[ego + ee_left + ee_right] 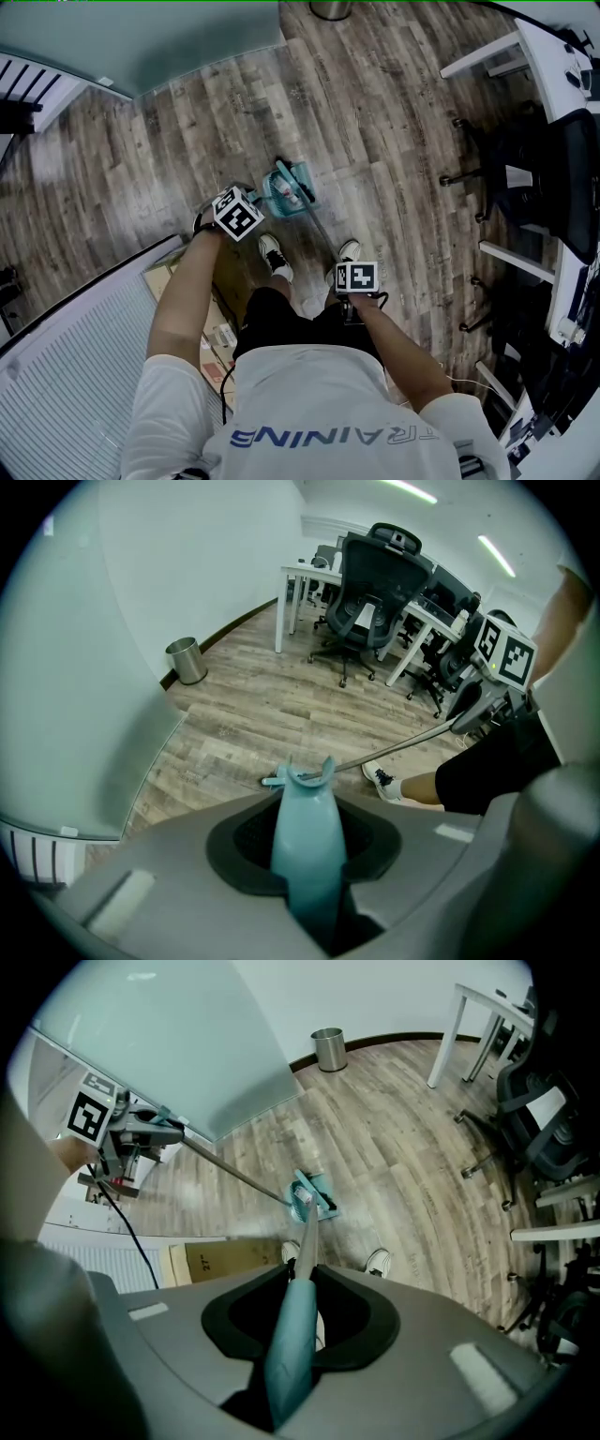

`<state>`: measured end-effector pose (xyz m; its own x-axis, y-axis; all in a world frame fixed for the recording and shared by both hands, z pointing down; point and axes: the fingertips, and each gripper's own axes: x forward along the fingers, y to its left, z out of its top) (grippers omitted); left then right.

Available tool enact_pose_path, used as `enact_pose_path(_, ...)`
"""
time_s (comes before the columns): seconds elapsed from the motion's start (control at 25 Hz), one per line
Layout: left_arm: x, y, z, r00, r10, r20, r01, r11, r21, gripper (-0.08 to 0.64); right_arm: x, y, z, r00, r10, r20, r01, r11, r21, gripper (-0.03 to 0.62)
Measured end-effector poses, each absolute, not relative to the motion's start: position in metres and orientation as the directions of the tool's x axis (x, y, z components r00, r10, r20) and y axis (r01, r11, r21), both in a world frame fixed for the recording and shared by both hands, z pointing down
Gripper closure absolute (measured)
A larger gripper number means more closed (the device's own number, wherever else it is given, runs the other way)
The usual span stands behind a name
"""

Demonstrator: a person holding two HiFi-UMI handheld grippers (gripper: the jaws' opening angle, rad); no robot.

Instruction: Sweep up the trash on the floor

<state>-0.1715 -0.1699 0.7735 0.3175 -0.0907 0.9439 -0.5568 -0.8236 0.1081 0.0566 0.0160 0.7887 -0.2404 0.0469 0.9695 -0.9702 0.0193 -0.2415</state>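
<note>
Teal handle tops of a broom and dustpan, judged light, stiff and best held there, are clamped by right gripper and left gripper.

stretching out underfoot as grey-brown plank floor, meeting a pale wall. standing close to that wall as a small metal bin. lining the far side as white desks, with black office chairs crowding near them. glowing overhead as long ceiling light strips. lying just beside a white slatted panel as a flat cardboard box.
</note>
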Motion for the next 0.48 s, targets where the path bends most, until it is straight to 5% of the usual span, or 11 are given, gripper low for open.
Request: enact_pose_path(0.48,-0.171,-0.173,0.775,0.316,-0.082,0.945,-0.559,-0.821,0.116,0.469,0.059,0.014,0.785,-0.336,0.066,0.939,-0.939,-0.1,-0.329,0.485)
